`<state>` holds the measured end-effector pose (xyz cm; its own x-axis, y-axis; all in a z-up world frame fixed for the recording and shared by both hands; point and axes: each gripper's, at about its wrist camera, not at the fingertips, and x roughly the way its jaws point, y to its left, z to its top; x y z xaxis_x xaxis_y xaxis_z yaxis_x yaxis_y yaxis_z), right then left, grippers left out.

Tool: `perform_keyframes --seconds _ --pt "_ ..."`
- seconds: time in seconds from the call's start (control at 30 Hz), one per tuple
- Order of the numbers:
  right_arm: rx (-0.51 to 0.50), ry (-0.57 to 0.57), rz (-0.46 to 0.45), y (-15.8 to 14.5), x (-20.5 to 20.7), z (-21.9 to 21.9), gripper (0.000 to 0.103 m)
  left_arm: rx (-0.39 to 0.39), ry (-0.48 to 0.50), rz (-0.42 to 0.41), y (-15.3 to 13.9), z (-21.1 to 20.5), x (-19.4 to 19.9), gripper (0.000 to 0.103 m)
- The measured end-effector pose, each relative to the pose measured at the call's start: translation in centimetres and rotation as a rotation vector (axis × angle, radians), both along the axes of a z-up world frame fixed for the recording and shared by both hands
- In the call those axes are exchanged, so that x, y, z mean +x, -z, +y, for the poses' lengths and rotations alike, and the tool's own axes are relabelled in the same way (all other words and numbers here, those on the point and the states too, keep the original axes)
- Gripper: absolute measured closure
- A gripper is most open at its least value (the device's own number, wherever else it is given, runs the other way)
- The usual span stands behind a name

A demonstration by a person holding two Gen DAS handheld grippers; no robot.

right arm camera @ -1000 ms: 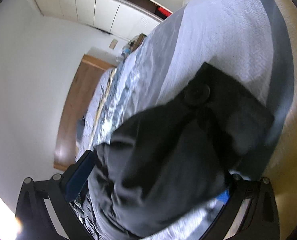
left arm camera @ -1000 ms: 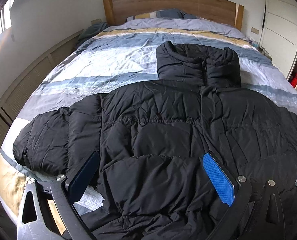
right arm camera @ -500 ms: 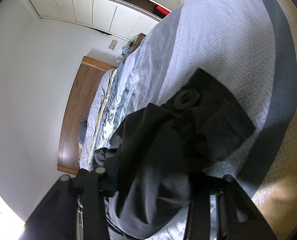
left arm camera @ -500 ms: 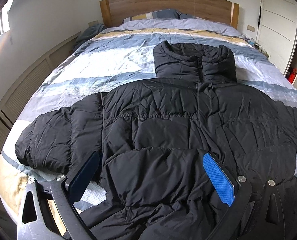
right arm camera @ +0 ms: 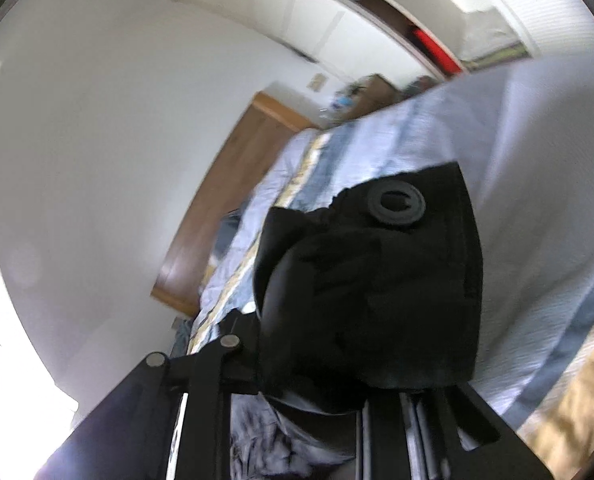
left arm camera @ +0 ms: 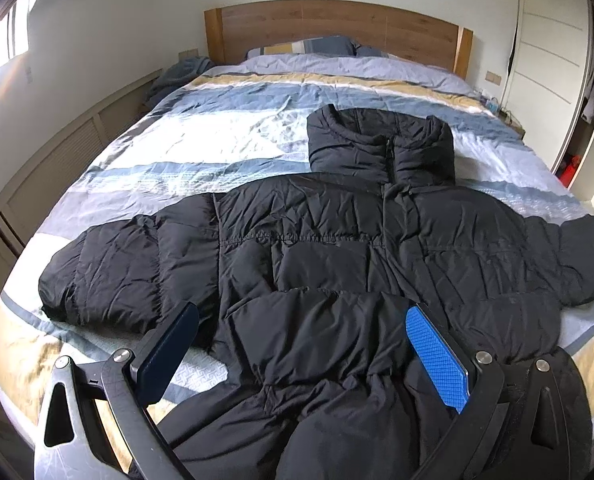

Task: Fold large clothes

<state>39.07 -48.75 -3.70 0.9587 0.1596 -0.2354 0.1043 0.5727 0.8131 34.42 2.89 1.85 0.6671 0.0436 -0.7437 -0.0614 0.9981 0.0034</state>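
Now your right gripper, wide apart a second ago, has just clamped the black puffer jacket's cuff; your left gripper stays apart.

Left gripper jaws apart; right gripper jaws clamped.

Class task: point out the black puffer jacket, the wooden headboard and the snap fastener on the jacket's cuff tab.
black puffer jacket (left arm camera: 321, 248), left wrist view, on its chest panel.
wooden headboard (left arm camera: 337, 28), left wrist view, on the middle board.
snap fastener (right arm camera: 396, 205), right wrist view, on its ring.
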Motion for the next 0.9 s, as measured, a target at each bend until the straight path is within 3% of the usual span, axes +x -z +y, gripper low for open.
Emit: perform_keyframes --seconds 0.27,0.47,0.7,0.9 --pt "-0.114 -0.211 -0.048 -5.2 1.7 9.6 0.086 -0.040 0.012 -0.041 -2.2 1.2 -2.9 0.001" --pt "-0.175 -0.366 -0.056 -6.3 2.2 17.0 0.088 -0.057 0.005 -0.066 -3.4 2.7 -5.1 0.001" --pt "-0.242 -0.520 0.033 -3.9 1.1 24.3 0.089 -0.083 0.001 -0.068 -4.0 3.5 -6.6 0.001" --pt "-0.350 -0.632 0.171 0.3 -0.2 29.7 0.088 -0.119 0.017 -0.097 -5.2 3.2 -7.8 0.001"
